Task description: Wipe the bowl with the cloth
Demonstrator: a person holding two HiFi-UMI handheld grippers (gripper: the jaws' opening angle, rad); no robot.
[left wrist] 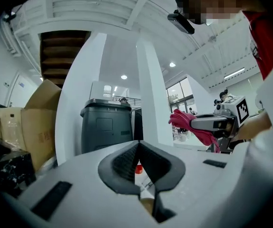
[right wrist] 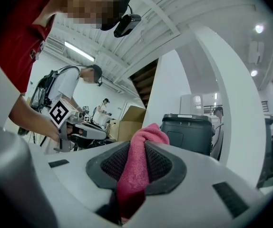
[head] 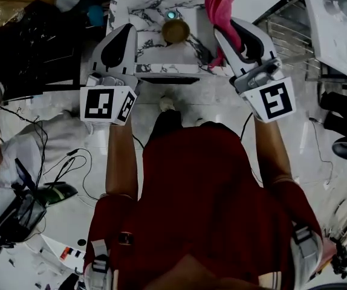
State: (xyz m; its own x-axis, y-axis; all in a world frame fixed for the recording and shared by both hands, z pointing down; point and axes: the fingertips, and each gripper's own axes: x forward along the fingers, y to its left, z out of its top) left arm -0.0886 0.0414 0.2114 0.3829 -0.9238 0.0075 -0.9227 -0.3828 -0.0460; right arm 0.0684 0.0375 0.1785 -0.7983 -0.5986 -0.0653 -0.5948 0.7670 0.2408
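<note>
Marble bench (head: 155, 8) holds the bowl (head: 176, 31). Our right claw (right wrist: 137, 158) pinches the pink cloth (right wrist: 145, 136); our left claw (left wrist: 139, 163) is closed, empty. We should rub inside gently.

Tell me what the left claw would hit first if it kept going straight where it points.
Probably nothing near: the left claw points level, above the white marble counter. The small brown bowl shows low in its gap, below that line. Far ahead stands a white pillar; depth unclear.
</note>
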